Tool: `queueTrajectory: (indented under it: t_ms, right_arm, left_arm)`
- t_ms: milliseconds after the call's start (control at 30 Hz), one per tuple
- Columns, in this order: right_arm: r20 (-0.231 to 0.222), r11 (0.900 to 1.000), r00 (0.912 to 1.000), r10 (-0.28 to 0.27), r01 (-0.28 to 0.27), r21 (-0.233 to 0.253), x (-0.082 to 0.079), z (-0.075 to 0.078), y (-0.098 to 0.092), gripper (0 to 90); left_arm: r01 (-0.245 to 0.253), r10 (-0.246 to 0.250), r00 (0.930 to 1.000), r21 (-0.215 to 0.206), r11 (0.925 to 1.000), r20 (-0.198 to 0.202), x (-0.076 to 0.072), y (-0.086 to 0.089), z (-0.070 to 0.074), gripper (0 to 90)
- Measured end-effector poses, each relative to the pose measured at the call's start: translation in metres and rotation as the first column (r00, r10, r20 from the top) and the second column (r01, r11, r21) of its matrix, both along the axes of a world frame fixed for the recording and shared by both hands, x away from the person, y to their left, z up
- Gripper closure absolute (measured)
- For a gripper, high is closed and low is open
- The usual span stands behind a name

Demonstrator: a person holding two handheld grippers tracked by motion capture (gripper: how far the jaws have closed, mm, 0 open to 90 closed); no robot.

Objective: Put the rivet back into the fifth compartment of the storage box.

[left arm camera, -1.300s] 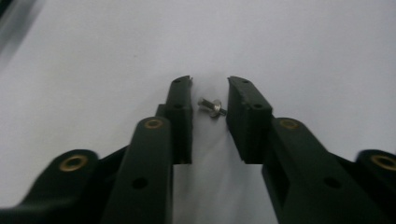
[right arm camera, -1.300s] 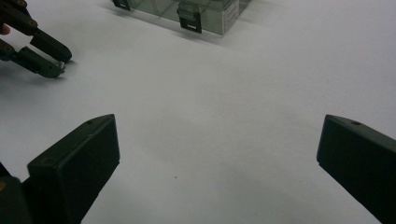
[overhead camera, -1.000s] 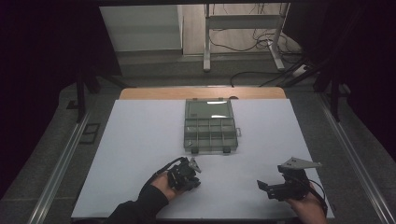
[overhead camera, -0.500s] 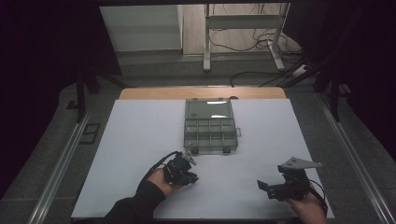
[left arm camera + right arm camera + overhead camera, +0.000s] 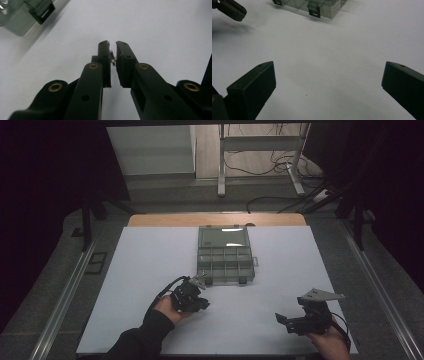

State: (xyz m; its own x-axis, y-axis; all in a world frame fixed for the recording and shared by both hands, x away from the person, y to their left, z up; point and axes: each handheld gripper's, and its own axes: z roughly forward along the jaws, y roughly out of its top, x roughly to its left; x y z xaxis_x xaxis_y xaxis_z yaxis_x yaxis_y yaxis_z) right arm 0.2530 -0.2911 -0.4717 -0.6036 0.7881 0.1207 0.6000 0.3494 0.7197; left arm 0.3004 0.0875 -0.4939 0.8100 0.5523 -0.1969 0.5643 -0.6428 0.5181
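Observation:
A clear grey compartment box (image 5: 225,259) lies open in the middle of the white table, lid folded back; its corner (image 5: 17,17) and front latches (image 5: 314,10) show in the gripper views. My left gripper (image 5: 200,301) hovers just in front of the box's near left corner. Its jaws (image 5: 112,45) are nearly together, pinching a small shiny metal part (image 5: 113,59) between the pads. My right gripper (image 5: 295,322) rests near the table's front right, pointing left, wide open (image 5: 328,75) over bare table with nothing between its fingers.
The white table top (image 5: 150,260) spreads wide around the box, with a wooden strip (image 5: 165,220) along its far edge. Metal rails run down both sides. A frame with cables (image 5: 260,150) stands on the floor beyond.
My left gripper has shifted a little left and away from the person, closer to the box's near left corner. The right gripper has stayed put.

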Motion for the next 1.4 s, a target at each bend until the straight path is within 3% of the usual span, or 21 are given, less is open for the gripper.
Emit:
queueTrajectory:
  t_ms: [833, 1400]
  right_arm:
    - [-0.008, 1.000, 1.0000, -0.002, 0.002, -0.001, 0.001, -0.001, 0.000, 0.0]
    - [-0.009, 1.000, 1.0000, -0.003, 0.003, 0.002, 0.001, 0.000, 0.000, 0.0]
  left_arm:
    - [-0.050, 0.050, 0.9982, -0.020, 0.9986, 0.032, 0.025, 0.019, 0.021, 82.8]
    - [-0.074, 0.075, 0.9958, -0.018, 0.9971, 0.052, 0.048, 0.020, 0.035, 82.9]
